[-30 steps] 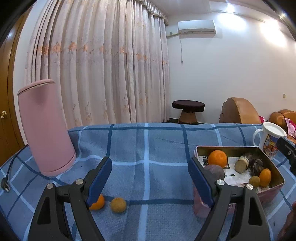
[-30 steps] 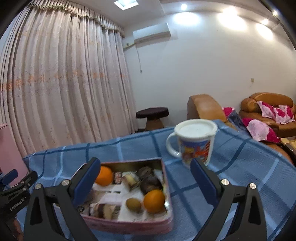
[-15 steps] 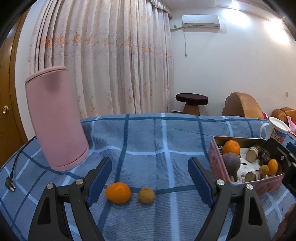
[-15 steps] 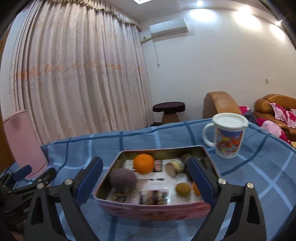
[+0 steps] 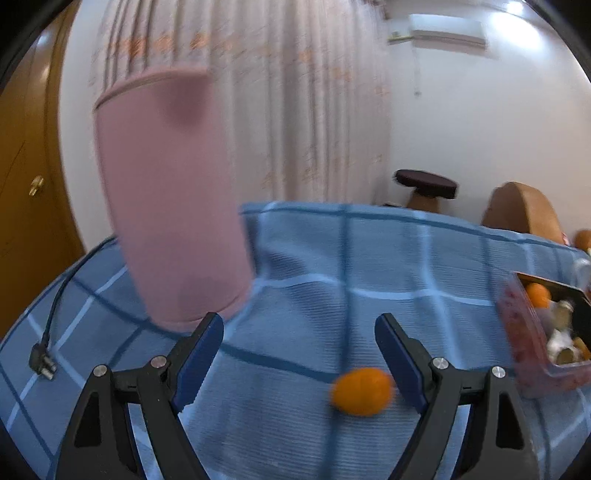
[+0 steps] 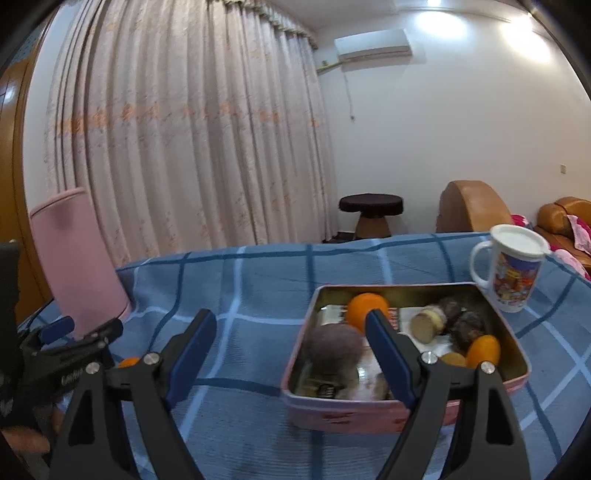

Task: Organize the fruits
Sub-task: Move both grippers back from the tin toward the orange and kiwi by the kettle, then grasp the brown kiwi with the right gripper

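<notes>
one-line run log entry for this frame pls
phase: approach | left gripper: open, empty, orange on cloth near its right finger | right gripper: open, empty, near tin | view: left blurred

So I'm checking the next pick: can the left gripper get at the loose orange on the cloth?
Probably yes. The left gripper is open, the orange lies by its right finger, and nothing lies between them.

My left wrist feed smeared by motion blur: pink cylinder [image 5: 173,199], curtain [image 5: 295,99], orange [image 5: 361,391] all soft. Right wrist feed sharper. Ceiling lights [image 6: 524,35] glare on white wall. Room evenly bright, shadows faint. Fisheye bends edges, black corners.
</notes>
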Tool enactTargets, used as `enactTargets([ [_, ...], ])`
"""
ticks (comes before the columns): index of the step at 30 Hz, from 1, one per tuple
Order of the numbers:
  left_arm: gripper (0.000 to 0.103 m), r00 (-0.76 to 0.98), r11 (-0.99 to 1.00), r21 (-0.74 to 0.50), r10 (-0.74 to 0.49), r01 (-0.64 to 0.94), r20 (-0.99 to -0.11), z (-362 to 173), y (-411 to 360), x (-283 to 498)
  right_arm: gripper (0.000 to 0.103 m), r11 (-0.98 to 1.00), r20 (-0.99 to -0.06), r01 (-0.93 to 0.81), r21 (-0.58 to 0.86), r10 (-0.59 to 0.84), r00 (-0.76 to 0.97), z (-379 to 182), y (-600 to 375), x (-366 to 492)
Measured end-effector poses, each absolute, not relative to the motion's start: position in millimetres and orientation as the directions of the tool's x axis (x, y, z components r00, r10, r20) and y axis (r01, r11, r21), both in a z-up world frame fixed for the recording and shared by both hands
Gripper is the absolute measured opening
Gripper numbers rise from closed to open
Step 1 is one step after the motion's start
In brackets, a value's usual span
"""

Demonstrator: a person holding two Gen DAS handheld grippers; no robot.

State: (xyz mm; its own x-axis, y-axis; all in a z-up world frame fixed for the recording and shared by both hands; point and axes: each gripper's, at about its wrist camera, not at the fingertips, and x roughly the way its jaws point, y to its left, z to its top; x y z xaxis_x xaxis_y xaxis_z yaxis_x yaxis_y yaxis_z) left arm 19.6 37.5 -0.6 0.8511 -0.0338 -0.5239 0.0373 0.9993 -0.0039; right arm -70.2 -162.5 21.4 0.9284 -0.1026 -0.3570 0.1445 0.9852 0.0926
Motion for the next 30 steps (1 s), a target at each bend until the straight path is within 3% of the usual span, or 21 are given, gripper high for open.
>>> enactTargets([
  [7,0.085,0.795,0.992,0.008,0.103,-0.122,-0.598,-11.2,75.4,38.3,0.079,0.995,-0.452,-0.009,0.097,0.052,0.890,12.7,-128.2,-41.0],
  [9,0.085,0.794,0.992,0.020,0.110,-0.123,-0.598,-10.8,74.9,38.2,0.072,0.995,-0.489,-0.061,0.084,0.094,0.867,9.3,-115.7,-31.3],
  [11,0.085,0.796,0.992,0.044,0.122,-0.119,-0.593,-9.7,72.5,37.3,0.057,0.993,-0.532,-0.102,0.063,0.120,0.838,4.5,-103.9,-22.0],
  [16,0.085,0.795,0.991,0.062,0.135,-0.121,-0.592,-4.3,72.7,37.2,0.045,0.983,-0.632,-0.178,0.043,0.165,0.757,-10.1,-83.6,-1.2],
  [22,0.085,0.791,0.990,0.041,0.135,-0.138,-0.597,-0.8,82.1,40.6,0.045,0.976,-0.713,-0.213,0.046,0.181,0.677,-25.6,-72.8,14.5],
  [24,0.085,0.789,0.990,0.039,0.130,-0.134,-0.600,-1.3,82.0,41.3,0.041,0.975,-0.728,-0.216,0.046,0.181,0.662,-28.9,-71.2,17.7],
  [26,0.085,0.789,0.991,0.044,0.130,-0.129,-0.600,-1.8,81.0,41.4,0.029,0.974,-0.740,-0.222,0.047,0.183,0.647,-32.3,-68.9,19.0],
  [30,0.085,0.789,0.992,0.042,0.120,-0.118,-0.602,-2.9,81.2,42.2,0.029,0.977,-0.739,-0.209,0.051,0.178,0.650,-30.4,-69.5,19.0],
])
